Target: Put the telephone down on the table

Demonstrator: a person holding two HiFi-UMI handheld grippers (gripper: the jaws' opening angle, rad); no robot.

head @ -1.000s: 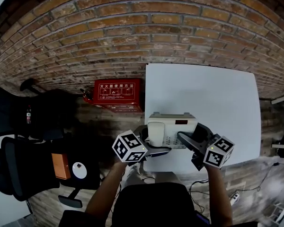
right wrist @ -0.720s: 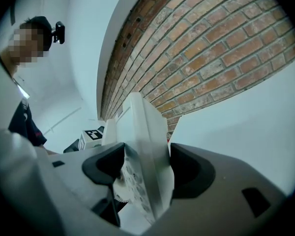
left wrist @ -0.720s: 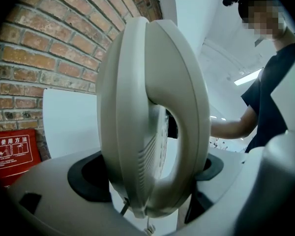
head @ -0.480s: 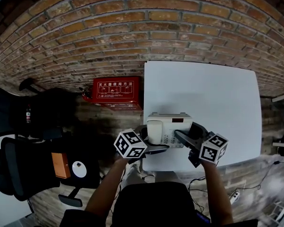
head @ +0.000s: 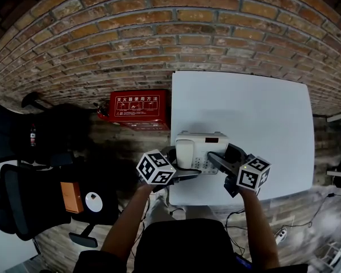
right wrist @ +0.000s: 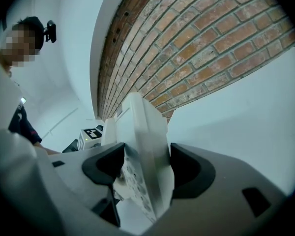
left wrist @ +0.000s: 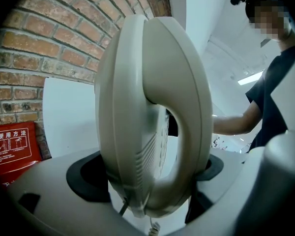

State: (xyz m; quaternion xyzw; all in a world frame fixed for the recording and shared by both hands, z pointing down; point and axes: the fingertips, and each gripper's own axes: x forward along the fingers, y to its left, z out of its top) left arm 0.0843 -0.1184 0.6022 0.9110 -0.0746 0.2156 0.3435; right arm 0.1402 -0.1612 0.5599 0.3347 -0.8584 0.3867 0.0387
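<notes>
Telephone (head: 202, 151) at the near edge of the white surface (head: 256, 112), contact with it unclear, left gripper (head: 184, 165) jaws spread wide and pinching the handset (left wrist: 152, 112) side, right gripper (head: 223, 155) jaws clamped on the opposite side.

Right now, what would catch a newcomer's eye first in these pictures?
A cream desk telephone is clamped from both ends, the left gripper on its handset side and the right gripper on its keypad side, over the near edge of a white table. A red box stands left of the table by the brick wall.
</notes>
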